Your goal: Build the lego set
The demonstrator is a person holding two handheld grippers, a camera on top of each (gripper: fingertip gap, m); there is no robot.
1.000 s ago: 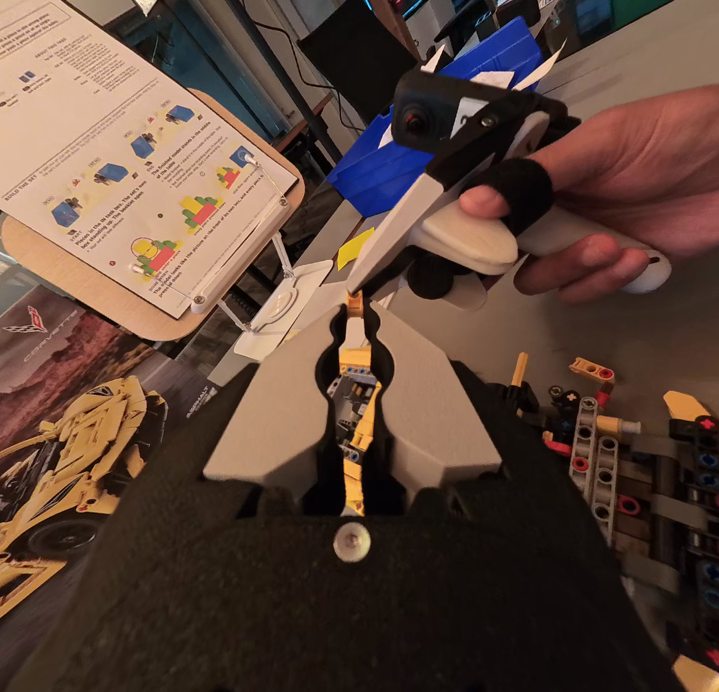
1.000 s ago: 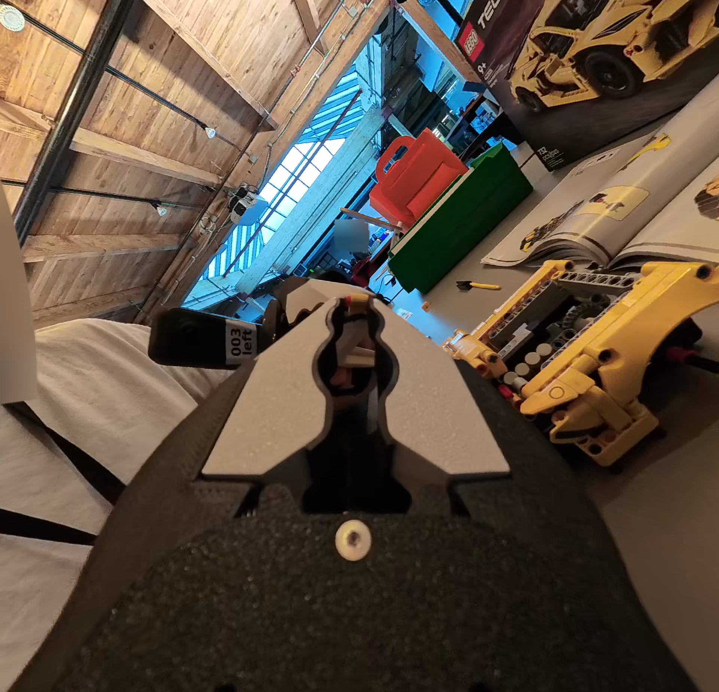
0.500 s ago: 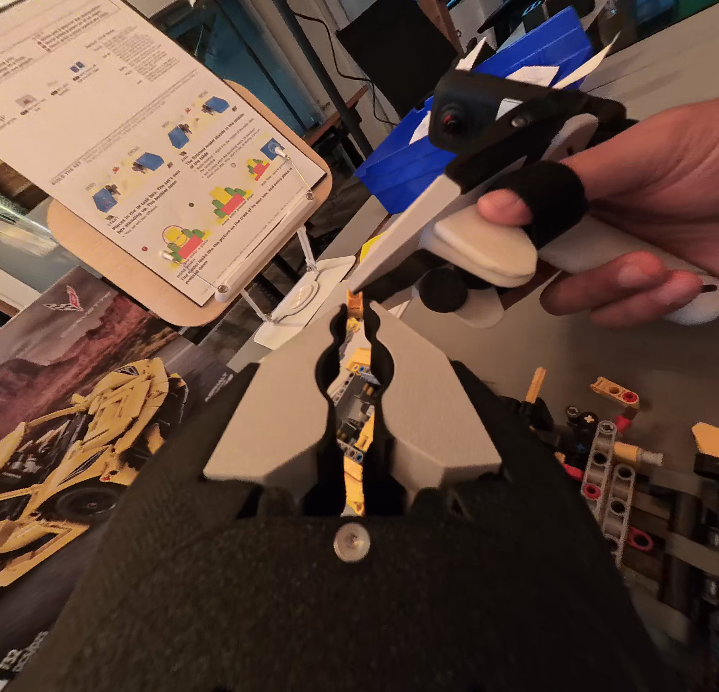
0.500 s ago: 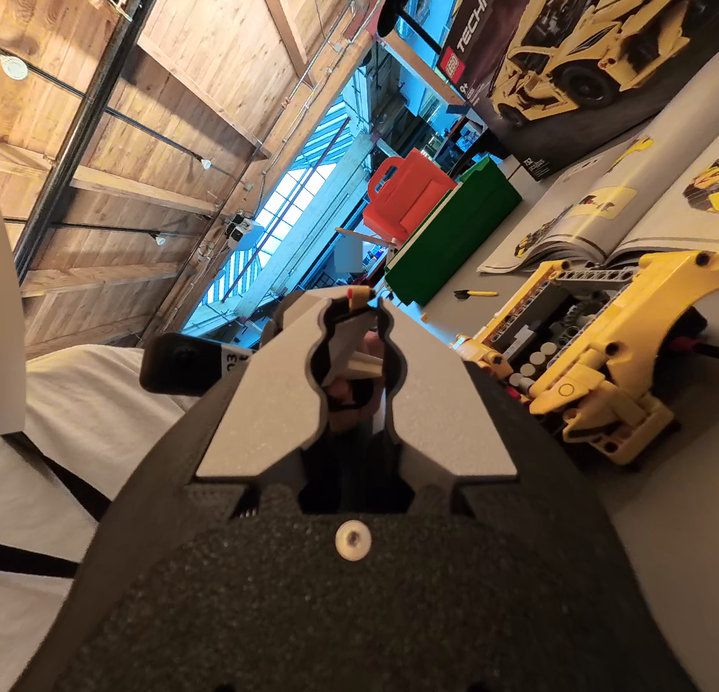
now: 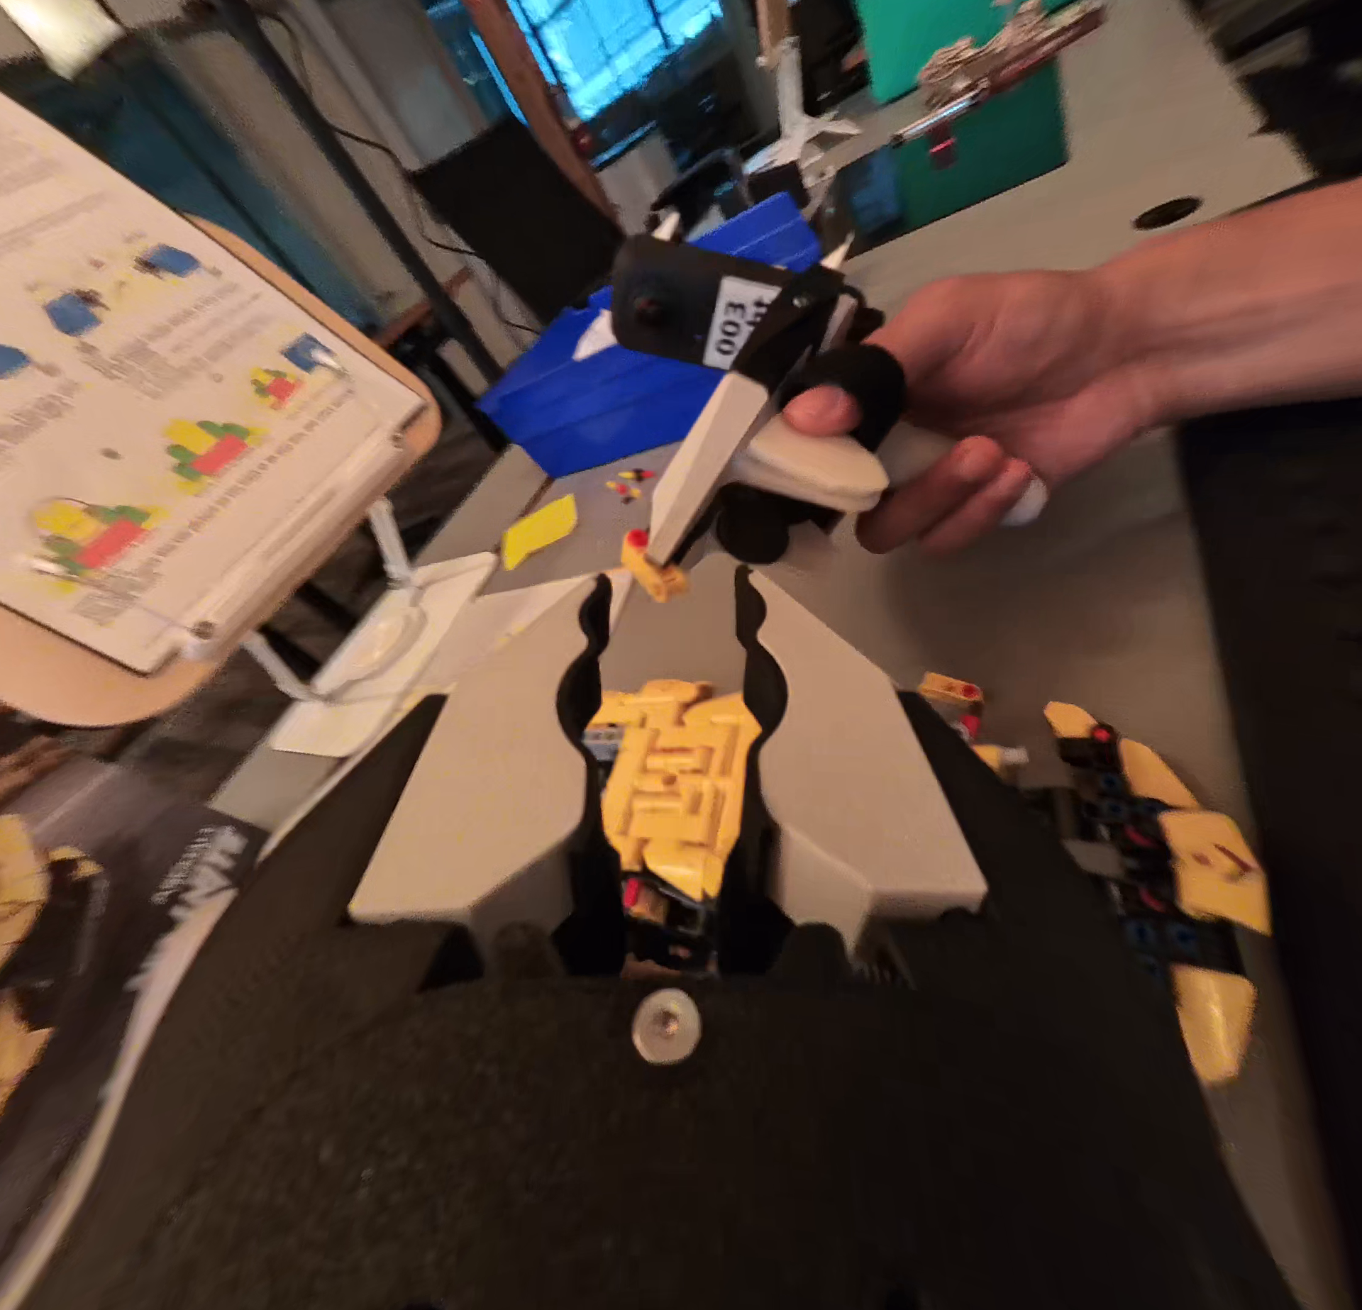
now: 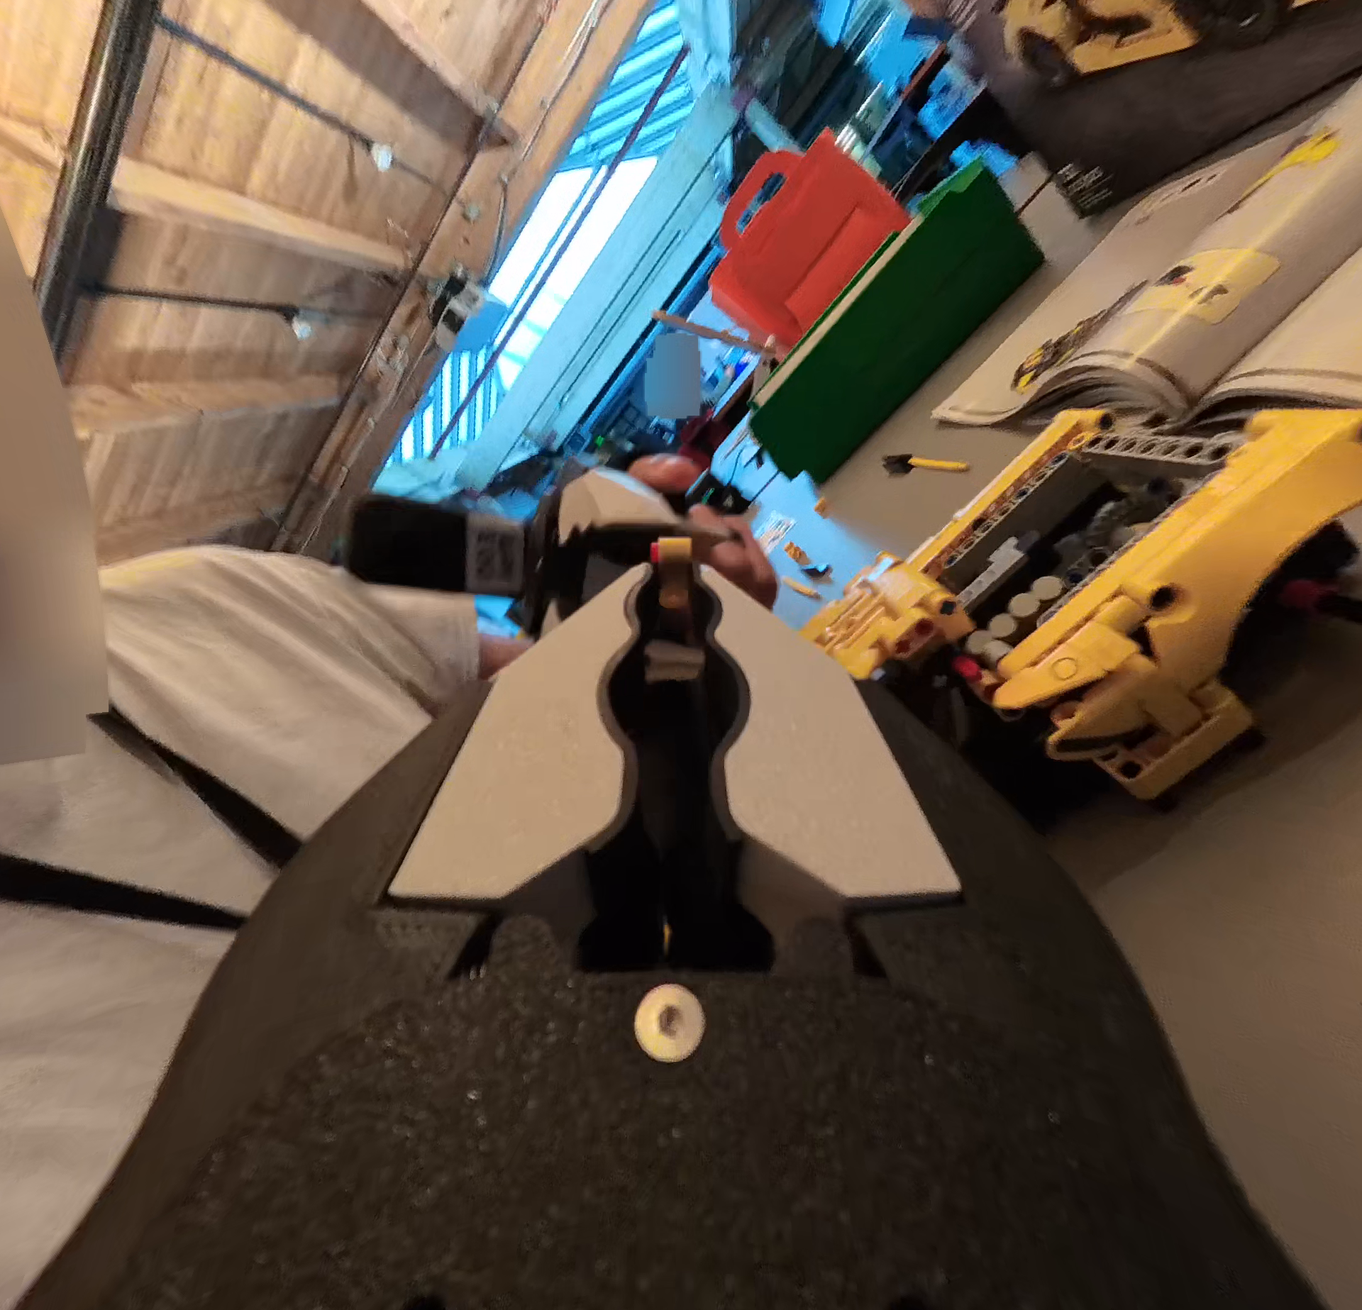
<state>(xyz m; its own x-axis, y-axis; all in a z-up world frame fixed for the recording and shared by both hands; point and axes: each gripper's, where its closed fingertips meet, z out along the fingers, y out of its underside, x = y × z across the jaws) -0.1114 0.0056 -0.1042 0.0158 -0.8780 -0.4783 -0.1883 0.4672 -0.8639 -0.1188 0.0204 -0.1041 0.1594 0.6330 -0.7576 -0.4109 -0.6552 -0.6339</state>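
In the left wrist view my left gripper [image 5: 672, 576] is open, its grey fingers [image 5: 508, 744] spread wide. A yellow sub-assembly [image 5: 674, 781] shows in the gap between them, lower down; whether it touches them I cannot tell. My right gripper [image 5: 652, 554], held by a hand [image 5: 1017, 390], is just beyond the left fingertips. It is shut on a small yellow piece with a red pin [image 5: 656, 574]. In the right wrist view the right gripper [image 6: 672, 574] pinches that piece [image 6: 674, 554] at its tips. The yellow car model [image 6: 1105, 597] sits on the table to the right.
An instruction sheet on a stand [image 5: 184, 427], a blue bin [image 5: 648, 390] and the set's box [image 5: 110, 906] are to the left and ahead. A part-built chassis with loose pieces [image 5: 1142, 832] lies on the right. A green bin [image 6: 906, 317], a red container [image 6: 803, 243] and an open booklet [image 6: 1179, 339] stand beyond the model. My left and right fingertips are right by each other.
My left gripper has opened and let go of the yellow sub-assembly, which now shows lower in the gap. The right gripper now holds the small yellow piece clear of the left fingertips.
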